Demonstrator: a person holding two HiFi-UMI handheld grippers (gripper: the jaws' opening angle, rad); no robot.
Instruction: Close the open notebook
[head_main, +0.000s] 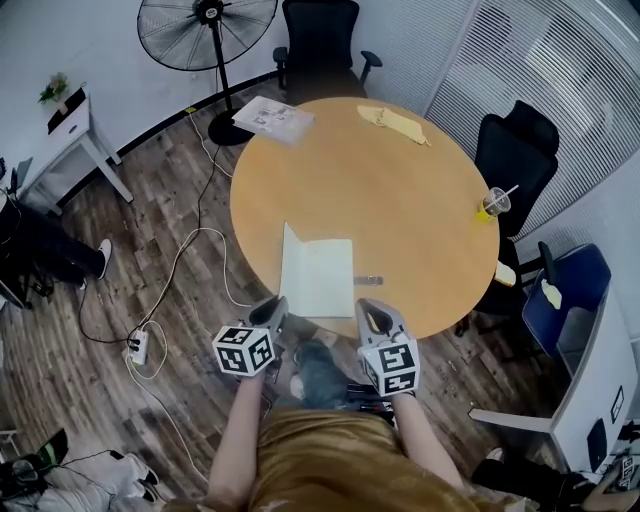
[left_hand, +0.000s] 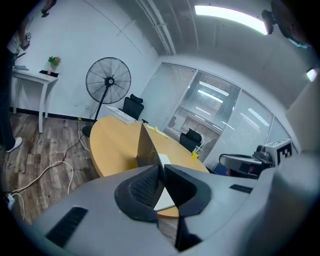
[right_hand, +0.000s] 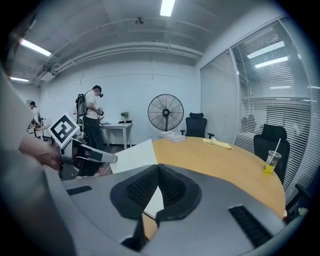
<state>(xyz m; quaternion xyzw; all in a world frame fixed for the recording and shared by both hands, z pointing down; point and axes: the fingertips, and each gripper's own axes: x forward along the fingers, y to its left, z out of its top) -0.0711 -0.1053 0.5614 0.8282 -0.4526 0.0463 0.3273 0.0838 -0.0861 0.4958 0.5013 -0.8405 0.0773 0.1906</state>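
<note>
Grey plastic left gripper (left_hand: 161, 167): jaws a crack apart, the raised cover's near edge in the slot, pads look not to be pressing. Grey plastic right gripper (right_hand: 157, 169): jaws together, nothing held, near the notebook's right corner.

Open white-paged notebook with tan cover (head_main: 325, 275) lies at the near edge of the round wooden table (head_main: 400, 190). Its left cover stands near upright and the right half lies flat. Judged light, thin and floppy, with a free hinge. Take the cover's outer edge and tip it over.

Counts:
- one notebook
- two grippers
- one small dark pen-like item (head_main: 368, 280) just beside the notebook
- one yellow drink cup with straw (head_main: 493, 204)
- one yellow cloth (head_main: 395, 122)
- one white paper stack (head_main: 272, 118)
- one black standing fan (head_main: 205, 30)
</note>
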